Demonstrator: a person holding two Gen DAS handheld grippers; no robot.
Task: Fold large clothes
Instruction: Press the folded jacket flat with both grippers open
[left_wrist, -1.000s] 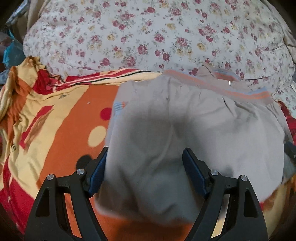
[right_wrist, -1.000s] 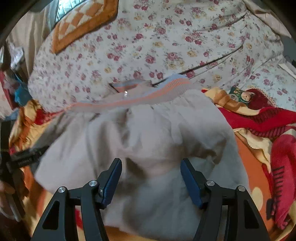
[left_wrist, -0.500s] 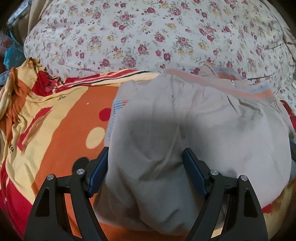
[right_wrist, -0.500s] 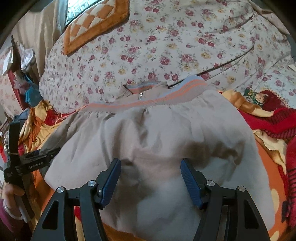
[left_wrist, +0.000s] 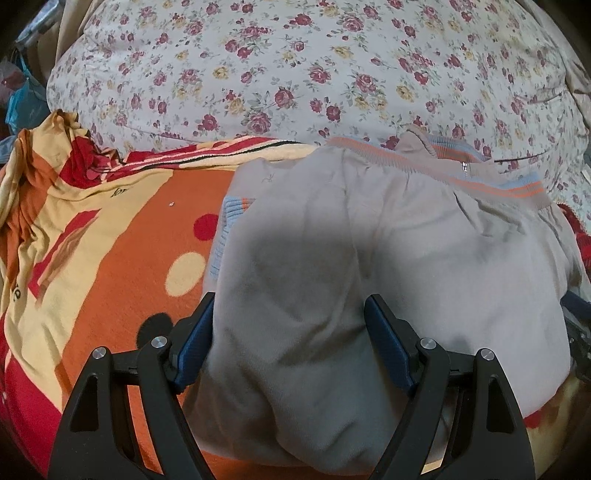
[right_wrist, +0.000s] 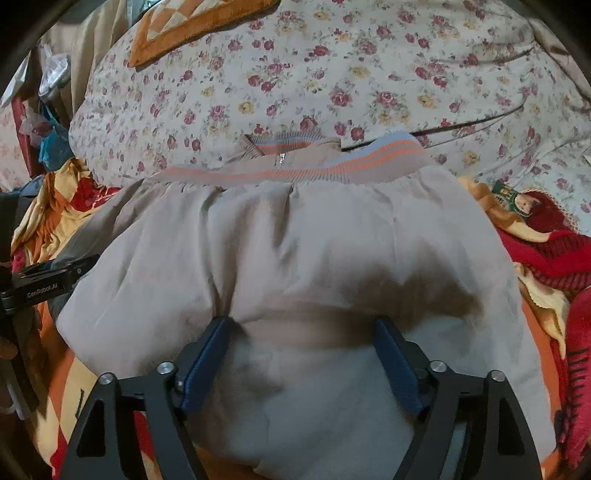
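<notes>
My left gripper (left_wrist: 288, 332) hangs released, jaws wide over the beige jacket (left_wrist: 369, 258), which lies folded on the orange blanket (left_wrist: 122, 258). My right gripper (right_wrist: 301, 350) is opening above the same cloth, pads off it. Only the left view shows a striped cuff (left_wrist: 229, 214) at nine o'clock; only the right shows a patchwork cushion (right_wrist: 177, 29) at eleven.

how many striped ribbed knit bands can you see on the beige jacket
3. On the beige fabric jacket: the long orange-and-blue ribbed hem band across its far edge, the striped collar just beyond it by the zipper, and a ribbed cuff at its left edge. A second cuff may be hidden underneath.
</notes>
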